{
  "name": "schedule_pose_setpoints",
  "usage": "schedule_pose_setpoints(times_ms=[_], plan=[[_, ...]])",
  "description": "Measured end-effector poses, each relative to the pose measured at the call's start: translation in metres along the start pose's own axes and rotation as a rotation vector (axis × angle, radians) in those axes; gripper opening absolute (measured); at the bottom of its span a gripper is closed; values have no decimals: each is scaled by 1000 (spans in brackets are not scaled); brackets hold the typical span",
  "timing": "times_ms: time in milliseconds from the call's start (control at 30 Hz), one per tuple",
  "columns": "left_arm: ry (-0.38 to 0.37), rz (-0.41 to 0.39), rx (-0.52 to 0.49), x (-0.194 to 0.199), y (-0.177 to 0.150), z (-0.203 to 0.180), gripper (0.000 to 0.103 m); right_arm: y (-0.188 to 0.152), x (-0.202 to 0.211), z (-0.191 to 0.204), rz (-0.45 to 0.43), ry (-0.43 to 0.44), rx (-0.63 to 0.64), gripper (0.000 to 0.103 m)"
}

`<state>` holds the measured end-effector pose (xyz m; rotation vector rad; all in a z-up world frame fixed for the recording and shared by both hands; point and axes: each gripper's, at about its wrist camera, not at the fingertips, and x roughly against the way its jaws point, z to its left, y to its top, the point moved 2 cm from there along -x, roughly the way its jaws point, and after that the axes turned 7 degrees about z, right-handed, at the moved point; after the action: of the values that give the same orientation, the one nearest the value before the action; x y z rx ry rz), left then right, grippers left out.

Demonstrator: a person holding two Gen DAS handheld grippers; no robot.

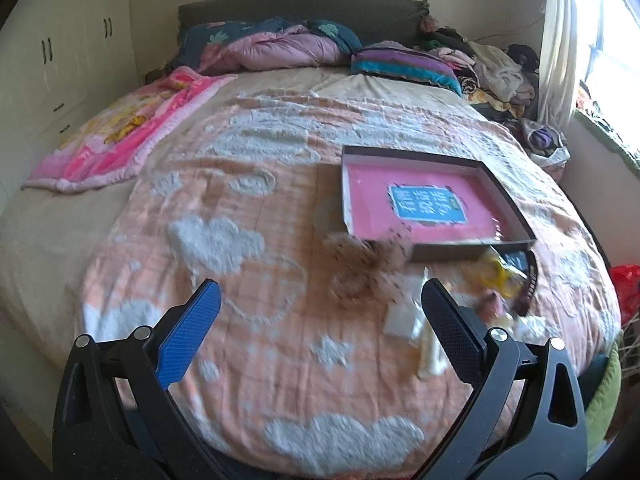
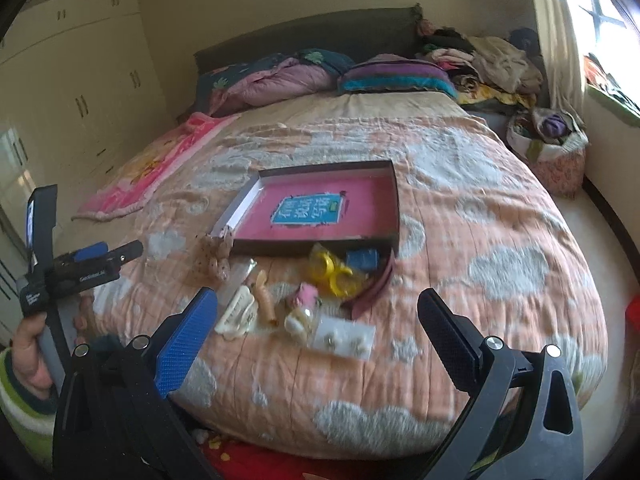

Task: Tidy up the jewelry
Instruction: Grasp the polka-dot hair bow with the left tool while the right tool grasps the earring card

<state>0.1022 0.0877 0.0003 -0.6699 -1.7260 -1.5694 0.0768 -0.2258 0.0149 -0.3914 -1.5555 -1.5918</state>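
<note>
A shallow dark box (image 2: 394, 204) with a pink lining and a blue label was seen lying open on the peach quilt (image 2: 480, 248) patterned with white clouds, roughly mid-bed. The jewelry and hair pieces were scattered on the quilt just in front of the box's near wall: a brown spotted scrunchie (image 2: 214, 258) at the box's near left corner, a cream claw clip (image 2: 237, 314), a tan clip (image 2: 266, 294) beside it, a pink ornament (image 2: 306, 295), yellow rings (image 2: 332, 274) touching the box's near wall, a blue packet (image 2: 363, 259), a maroon headband (image 2: 372, 290) curving off the right corner, and a white earring card (image 2: 344, 340) nearest the camera.

The right gripper (image 2: 318, 312) was held above the quilt's near part with its jaws spread wide and nothing between them. The left gripper (image 1: 320, 304) was likewise spread and empty; in its blurred view the scrunchie (image 1: 360, 250) and box (image 1: 500, 184) lay ahead. In the right wrist view, the left gripper (image 2: 102, 254) was seen at the far left, gripped by a hand (image 2: 34, 356) in a striped sleeve.
</note>
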Motion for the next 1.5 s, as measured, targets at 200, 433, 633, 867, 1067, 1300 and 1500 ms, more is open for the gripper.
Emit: schedule_pose_setpoints(times_ms=[200, 433, 633, 867, 1067, 1300, 1500], plan=[[-103, -4, 21, -12, 29, 1, 94, 23, -18, -5, -9, -14, 15, 99], [-126, 12, 26, -33, 55, -17, 94, 33, -47, -21, -3, -25, -32, 99], [-110, 63, 40, -70, 59, -16, 94, 30, -73, -37, 7, -31, -119, 99], [-115, 174, 36, -118, 31, -18, 94, -5, -110, -42, 124, -27, -134, 99], [-149, 203, 32, -138, 20, -27, 94, -38, -134, -42, 213, -52, -123, 99], [-169, 211, 64, -152, 18, -26, 94, -54, -154, -37, 241, -42, -111, 96], [-149, 216, 66, -163, 15, -26, 74, -56, -154, -27, 226, -7, -72, 69]])
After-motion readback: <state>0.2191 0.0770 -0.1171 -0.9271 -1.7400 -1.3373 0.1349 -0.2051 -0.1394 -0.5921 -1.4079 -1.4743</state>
